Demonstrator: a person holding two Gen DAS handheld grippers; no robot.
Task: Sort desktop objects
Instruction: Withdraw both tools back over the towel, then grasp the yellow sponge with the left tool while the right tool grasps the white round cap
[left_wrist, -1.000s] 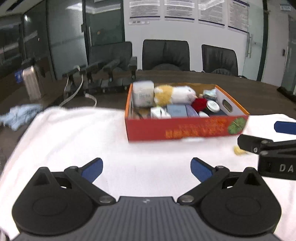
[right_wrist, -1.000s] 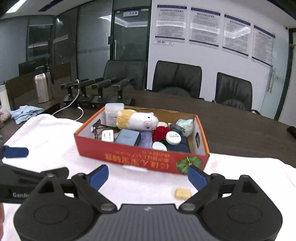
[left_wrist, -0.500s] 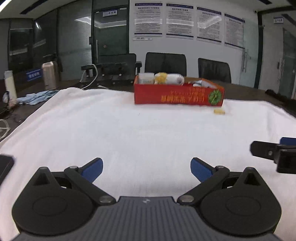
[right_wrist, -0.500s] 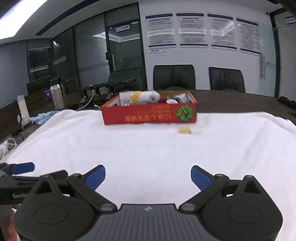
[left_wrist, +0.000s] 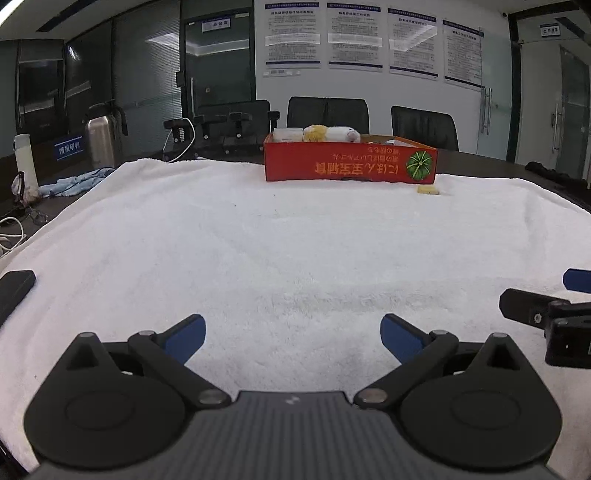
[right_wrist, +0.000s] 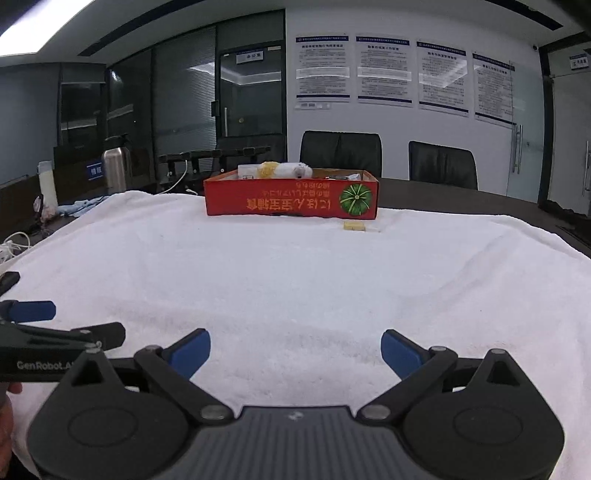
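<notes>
A red cardboard box (left_wrist: 350, 165) (right_wrist: 291, 201) stands at the far side of the white towel, with a white and yellow plush toy (left_wrist: 328, 133) (right_wrist: 283, 169) and other items inside, mostly hidden by its wall. A small yellow block (left_wrist: 427, 189) (right_wrist: 354, 226) lies on the towel by the box's front right corner. My left gripper (left_wrist: 291, 338) is open and empty, low over the near towel. My right gripper (right_wrist: 295, 350) is open and empty beside it. Each shows at the edge of the other's view, the right gripper (left_wrist: 546, 306) and the left gripper (right_wrist: 55, 325).
The white towel (left_wrist: 295, 240) covers a dark conference table. A dark flat object (left_wrist: 14, 288) lies at the towel's near left edge. A steel flask (left_wrist: 99, 138), white bottle (left_wrist: 25, 158), blue cloth (left_wrist: 74, 182) and cables are at the left. Office chairs (left_wrist: 328, 112) stand behind.
Both grippers have pulled back from the box toward the near edge and dropped low over the towel. The box now looks far away. Both stay open and empty.
</notes>
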